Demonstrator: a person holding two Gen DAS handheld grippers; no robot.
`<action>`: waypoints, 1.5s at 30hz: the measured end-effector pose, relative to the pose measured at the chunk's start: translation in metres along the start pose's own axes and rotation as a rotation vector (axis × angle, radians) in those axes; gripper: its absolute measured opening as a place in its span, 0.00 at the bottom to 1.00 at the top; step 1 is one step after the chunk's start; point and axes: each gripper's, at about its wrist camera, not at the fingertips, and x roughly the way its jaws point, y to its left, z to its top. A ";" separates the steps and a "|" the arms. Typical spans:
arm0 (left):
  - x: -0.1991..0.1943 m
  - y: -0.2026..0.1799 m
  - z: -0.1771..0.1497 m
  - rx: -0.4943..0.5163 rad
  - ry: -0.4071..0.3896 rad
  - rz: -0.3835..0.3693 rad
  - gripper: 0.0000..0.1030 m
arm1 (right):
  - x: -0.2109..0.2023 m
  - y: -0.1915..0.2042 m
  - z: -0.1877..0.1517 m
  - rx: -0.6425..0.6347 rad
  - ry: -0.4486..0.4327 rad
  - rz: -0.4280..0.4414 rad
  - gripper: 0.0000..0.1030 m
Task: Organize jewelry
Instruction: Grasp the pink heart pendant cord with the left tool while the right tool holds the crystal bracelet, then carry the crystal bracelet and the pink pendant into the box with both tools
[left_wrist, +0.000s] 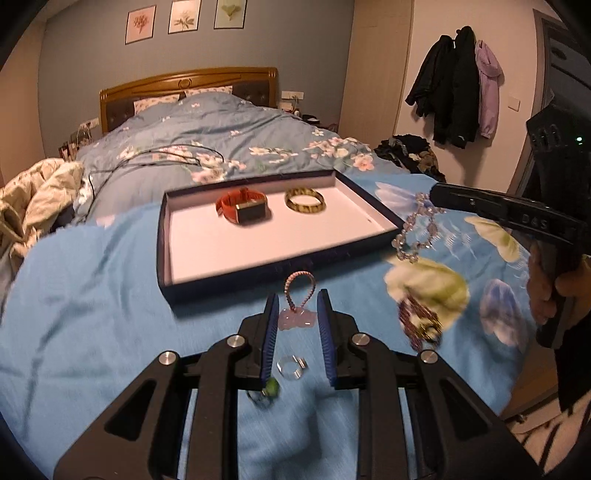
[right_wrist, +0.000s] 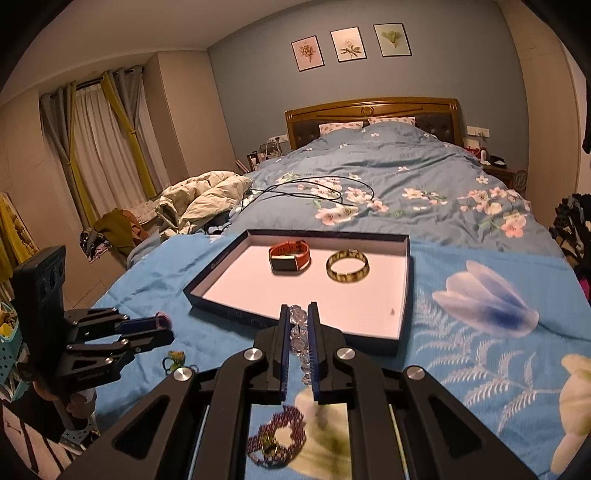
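A dark tray (left_wrist: 221, 284) (right_wrist: 402, 343) with a white floor lies on the blue bedspread. It holds an orange-strapped watch (left_wrist: 242, 209) (right_wrist: 289, 256) and a yellow-green bangle (left_wrist: 305, 200) (right_wrist: 347, 271). My left gripper (left_wrist: 297, 306) (right_wrist: 162, 326) is open around a pink pendant on a braided loop (left_wrist: 298, 318) in front of the tray. My right gripper (right_wrist: 298, 314) (left_wrist: 430, 197) is shut on a clear bead bracelet (right_wrist: 300, 343) (left_wrist: 417, 229) and holds it at the tray's near right corner. A purple bead bracelet (left_wrist: 419, 321) (right_wrist: 275, 439), a clear ring (left_wrist: 290, 367) and a green-stone ring (left_wrist: 271, 387) (right_wrist: 174, 358) lie on the spread.
A floral duvet (right_wrist: 388, 177) with a black cable (right_wrist: 314, 192) lies behind the tray. A cream quilt (right_wrist: 199, 199) is heaped at the left. Coats (left_wrist: 458, 85) hang on the right wall.
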 end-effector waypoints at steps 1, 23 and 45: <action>0.002 0.000 0.003 0.003 -0.002 0.006 0.21 | 0.001 0.000 0.002 -0.001 -0.002 -0.001 0.07; 0.066 0.036 0.062 -0.027 0.010 0.057 0.21 | 0.052 -0.005 0.048 -0.038 -0.012 -0.007 0.07; 0.130 0.050 0.077 -0.057 0.116 0.053 0.21 | 0.119 -0.017 0.058 0.013 0.076 0.009 0.07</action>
